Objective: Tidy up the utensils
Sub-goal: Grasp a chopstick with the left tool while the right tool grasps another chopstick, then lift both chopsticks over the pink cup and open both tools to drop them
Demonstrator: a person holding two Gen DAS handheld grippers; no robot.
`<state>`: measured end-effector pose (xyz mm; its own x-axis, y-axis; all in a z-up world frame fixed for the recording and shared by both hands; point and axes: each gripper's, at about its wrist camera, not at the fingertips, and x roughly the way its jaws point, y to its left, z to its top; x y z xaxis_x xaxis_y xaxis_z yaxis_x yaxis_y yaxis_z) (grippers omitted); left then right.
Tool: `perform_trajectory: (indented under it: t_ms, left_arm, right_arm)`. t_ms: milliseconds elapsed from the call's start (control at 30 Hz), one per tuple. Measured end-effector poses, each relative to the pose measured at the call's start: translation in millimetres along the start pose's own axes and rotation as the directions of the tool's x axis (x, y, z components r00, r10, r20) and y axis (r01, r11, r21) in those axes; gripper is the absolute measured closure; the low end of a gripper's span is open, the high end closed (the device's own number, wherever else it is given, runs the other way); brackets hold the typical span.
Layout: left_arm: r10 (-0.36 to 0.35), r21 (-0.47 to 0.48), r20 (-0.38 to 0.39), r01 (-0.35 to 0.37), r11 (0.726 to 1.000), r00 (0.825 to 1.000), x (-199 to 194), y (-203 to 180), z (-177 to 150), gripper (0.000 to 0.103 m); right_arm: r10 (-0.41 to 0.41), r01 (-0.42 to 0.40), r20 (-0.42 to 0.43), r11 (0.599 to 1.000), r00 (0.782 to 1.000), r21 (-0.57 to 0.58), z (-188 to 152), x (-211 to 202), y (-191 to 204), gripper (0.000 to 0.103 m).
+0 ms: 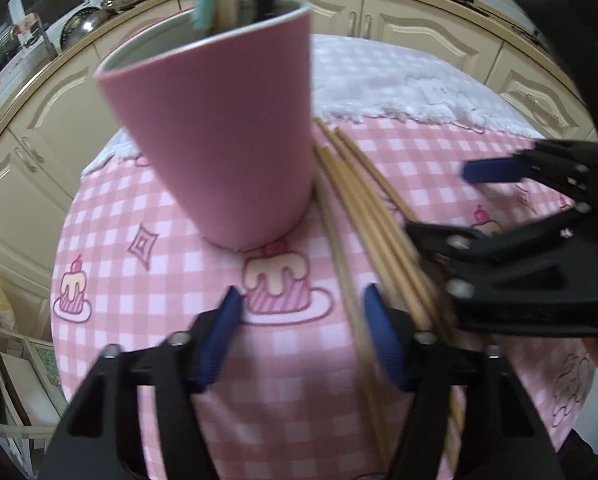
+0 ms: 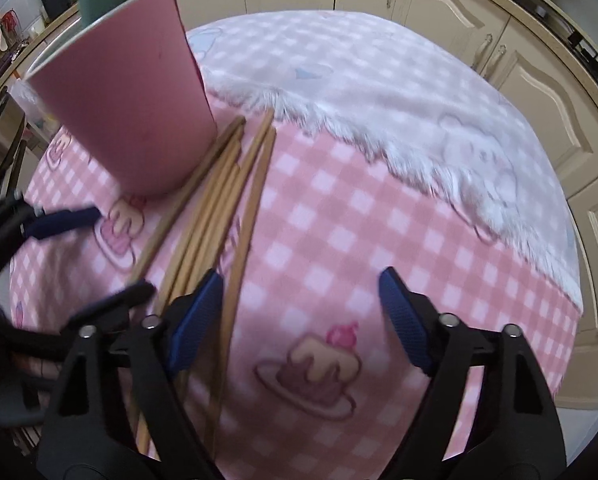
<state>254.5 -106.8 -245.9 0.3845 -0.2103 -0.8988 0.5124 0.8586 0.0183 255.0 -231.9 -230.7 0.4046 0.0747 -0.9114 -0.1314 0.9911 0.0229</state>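
Beside the pink cup (image 1: 219, 136), both claws wide open, right claw (image 2: 299, 320) seemingly touching chopsticks (image 2: 219, 200)

Chopsticks (image 2: 219, 200) looking like plain matt wood, cup (image 1: 219, 132) beside them smooth matt pink, tablecloth (image 2: 339, 208) underneath looking fuzzy fleece w/ fringe.

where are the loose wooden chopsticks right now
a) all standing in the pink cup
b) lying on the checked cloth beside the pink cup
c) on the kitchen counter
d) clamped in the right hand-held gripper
b: the chopsticks lie in a bundle flat on the checked cloth next to the base of the pink cup, and both the right hand-held gripper and the left hand-held gripper are open, holding nothing.
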Motion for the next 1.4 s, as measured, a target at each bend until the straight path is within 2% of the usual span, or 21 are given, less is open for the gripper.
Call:
perform_trajectory:
  t_ms: [33,67,100,133,300,433,533,733,867,967,1200,1400]
  left_arm:
    - [-0.006,0.001,-0.001,0.006,1.0,1.0,-0.5,-2.1,1.6,0.063]
    - [-0.013,0.002,-0.002,0.013,1.0,1.0,-0.8,-4.3,3.9,0.082]
    - [-0.02,0.002,-0.005,0.02,1.0,1.0,-0.6,-6.1,4.9,0.097]
    - [-0.026,0.004,-0.008,0.026,1.0,1.0,-0.8,-7.7,5.1,0.098]
    - [-0.039,0.015,0.005,0.039,0.999,0.999,-5.3,-14.0,-4.4,0.098]
    - [-0.053,-0.009,0.034,0.054,0.999,0.998,-16.2,-7.6,-15.2,0.098]
    - [-0.071,-0.025,0.074,0.073,0.997,0.995,-28.4,-3.4,-21.2,0.098]
    - [-0.11,-0.031,0.194,0.118,0.992,0.975,-58.3,1.4,-33.6,0.098]
    - [-0.124,-0.022,0.299,0.137,0.99,0.946,-79.2,1.2,-37.5,0.098]
    - [-0.124,-0.007,0.385,0.138,0.99,0.915,-100.1,5.1,-45.7,0.098]
    - [-0.108,-0.028,0.516,0.143,0.989,0.849,-126.2,3.6,-38.6,0.098]
    - [-0.088,-0.044,0.609,0.144,0.989,0.788,-148.8,12.6,-37.0,0.098]
  right_arm:
    - [0.002,-0.002,0.009,1.0,1.0,-0.007,1.8,-0.9,1.8,0.064]
    - [0.009,-0.009,0.012,1.0,1.0,-0.02,4.0,-1.9,5.0,0.088]
    - [0.019,-0.019,0.01,0.999,1.0,-0.033,4.6,-2.0,7.1,0.093]
    - [0.024,-0.023,0.013,0.999,1.0,-0.049,4.1,-2.5,8.8,0.095]
    - [0.139,-0.142,0.06,0.989,0.988,0.042,-11.0,-16.3,-16.3,0.097]
    - [0.209,-0.222,0.121,0.97,0.97,0.1,-22.0,-30.5,-35.2,0.097]
    - [0.247,-0.268,0.165,0.956,0.955,0.122,-26.4,-40.0,-44.7,0.097]
    - [0.291,-0.337,0.273,0.932,0.917,0.137,-38.5,-65.8,-47.7,0.097]
    - [0.298,-0.356,0.343,0.927,0.891,0.121,-40.0,-83.4,-46.4,0.097]
    - [0.301,-0.368,0.38,0.923,0.875,0.115,-37.0,-91.9,-47.6,0.097]
    - [0.31,-0.384,0.446,0.92,0.839,0.082,-31.6,-113.1,-42.4,0.097]
    - [0.316,-0.4,0.517,0.915,0.796,0.058,-23.4,-135.2,-40.5,0.097]
